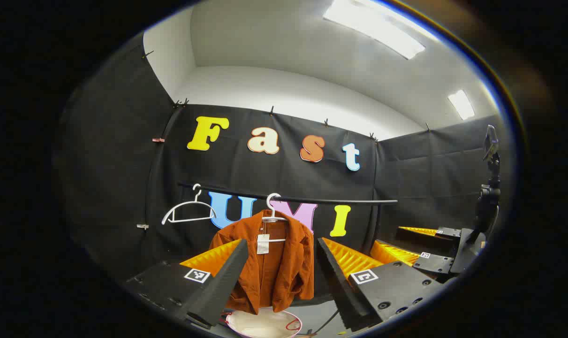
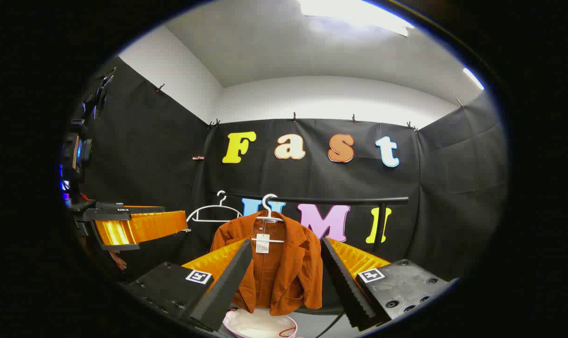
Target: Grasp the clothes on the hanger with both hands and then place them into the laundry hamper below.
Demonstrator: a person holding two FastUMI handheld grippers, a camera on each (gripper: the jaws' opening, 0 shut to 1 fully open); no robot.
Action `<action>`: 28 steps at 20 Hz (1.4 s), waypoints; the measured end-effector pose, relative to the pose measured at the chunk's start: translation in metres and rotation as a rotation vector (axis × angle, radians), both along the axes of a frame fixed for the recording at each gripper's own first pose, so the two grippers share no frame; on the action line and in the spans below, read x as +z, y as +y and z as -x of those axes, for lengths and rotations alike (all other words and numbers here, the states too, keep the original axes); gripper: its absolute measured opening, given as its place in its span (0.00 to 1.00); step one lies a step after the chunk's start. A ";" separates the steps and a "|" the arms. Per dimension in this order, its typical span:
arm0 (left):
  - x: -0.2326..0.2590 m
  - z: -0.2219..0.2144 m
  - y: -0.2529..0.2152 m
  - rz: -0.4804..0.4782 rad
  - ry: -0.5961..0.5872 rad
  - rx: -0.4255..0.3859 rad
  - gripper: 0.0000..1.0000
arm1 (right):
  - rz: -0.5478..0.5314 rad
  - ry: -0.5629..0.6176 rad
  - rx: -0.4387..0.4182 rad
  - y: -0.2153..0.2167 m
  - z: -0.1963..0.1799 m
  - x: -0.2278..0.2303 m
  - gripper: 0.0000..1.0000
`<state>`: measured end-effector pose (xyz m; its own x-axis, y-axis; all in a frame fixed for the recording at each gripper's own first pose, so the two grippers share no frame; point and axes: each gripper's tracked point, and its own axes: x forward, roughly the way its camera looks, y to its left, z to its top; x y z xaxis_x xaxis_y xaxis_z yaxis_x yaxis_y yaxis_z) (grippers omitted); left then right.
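A rust-orange corduroy jacket hangs on a white hanger from a black rail. A white paper tag dangles at its collar. Below it stands a white laundry hamper with a pink rim. My left gripper is open, its black and orange fingers framing the jacket from a distance. My right gripper is also open, aimed at the jacket the same way. The right gripper appears at the right of the left gripper view; the left gripper appears at the left of the right gripper view.
An empty white hanger hangs on the rail left of the jacket. A black stand with a device rises at the right. Gear on a stand lines the left wall. A rail post stands at the right.
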<state>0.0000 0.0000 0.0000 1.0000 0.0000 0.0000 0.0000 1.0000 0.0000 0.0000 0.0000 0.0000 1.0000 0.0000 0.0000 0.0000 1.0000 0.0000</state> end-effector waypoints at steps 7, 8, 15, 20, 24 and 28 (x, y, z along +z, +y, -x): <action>0.001 -0.005 0.005 -0.011 0.003 0.007 0.93 | 0.002 -0.022 0.005 -0.002 0.000 0.010 0.99; 0.001 -0.006 0.004 -0.011 0.002 0.004 0.93 | 0.001 -0.027 0.005 -0.003 -0.001 0.013 0.99; 0.002 -0.012 0.014 -0.016 -0.003 0.012 0.93 | -0.008 -0.004 -0.007 -0.008 -0.006 0.007 0.97; -0.001 -0.014 0.023 -0.011 -0.001 0.007 0.93 | -0.003 0.004 -0.019 -0.004 -0.010 0.003 0.97; -0.003 -0.016 0.029 -0.014 0.005 -0.014 0.93 | 0.006 0.015 -0.031 0.003 -0.011 -0.001 0.96; -0.007 -0.018 0.039 -0.019 0.020 -0.036 0.93 | 0.017 0.021 -0.056 0.011 -0.013 -0.002 0.96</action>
